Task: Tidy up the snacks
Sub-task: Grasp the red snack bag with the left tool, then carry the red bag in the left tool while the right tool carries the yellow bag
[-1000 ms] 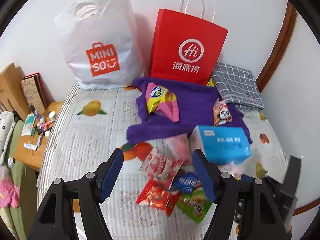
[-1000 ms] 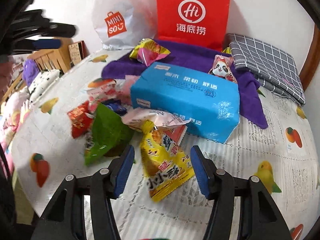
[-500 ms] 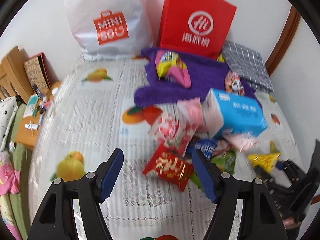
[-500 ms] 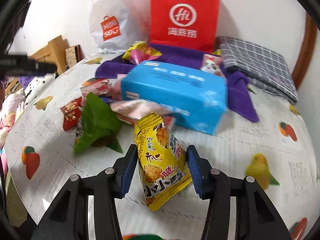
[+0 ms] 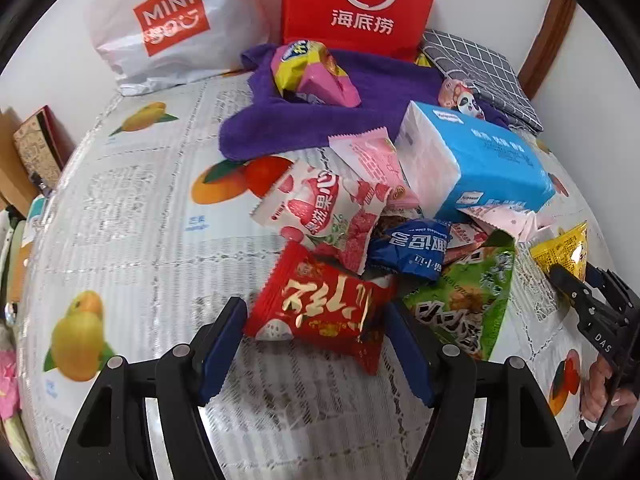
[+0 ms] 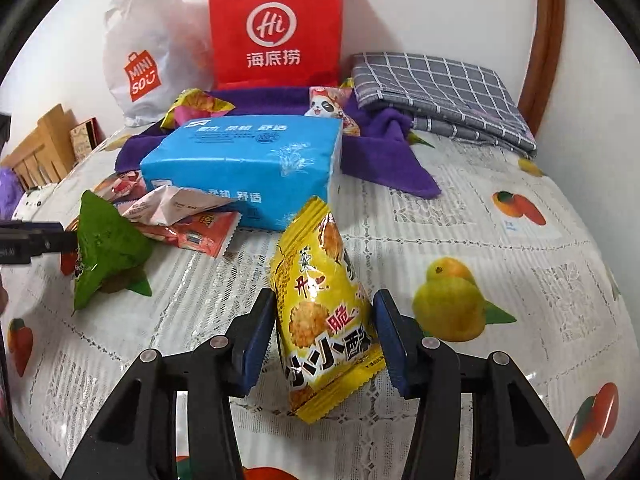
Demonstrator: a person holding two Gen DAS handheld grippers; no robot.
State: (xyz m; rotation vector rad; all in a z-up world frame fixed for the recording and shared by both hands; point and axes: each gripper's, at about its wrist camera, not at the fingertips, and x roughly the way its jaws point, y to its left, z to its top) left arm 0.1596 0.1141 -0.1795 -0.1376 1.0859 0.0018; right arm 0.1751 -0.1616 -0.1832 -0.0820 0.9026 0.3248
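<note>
My right gripper (image 6: 324, 332) holds the yellow packet (image 6: 322, 312) upright for carrying; my left gripper (image 5: 312, 344), jaws wide, straddles the red packet (image 5: 320, 304) mid-surface.

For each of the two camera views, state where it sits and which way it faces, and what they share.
Left wrist: on the left gripper, angled down at the red snack packet between its open fingers; the right gripper and a hand show at right.
Right wrist: on the right gripper, angled down at the yellow snack packet it grips; the left gripper shows at left.
Shared: blue tissue pack, red paper bag.
</note>
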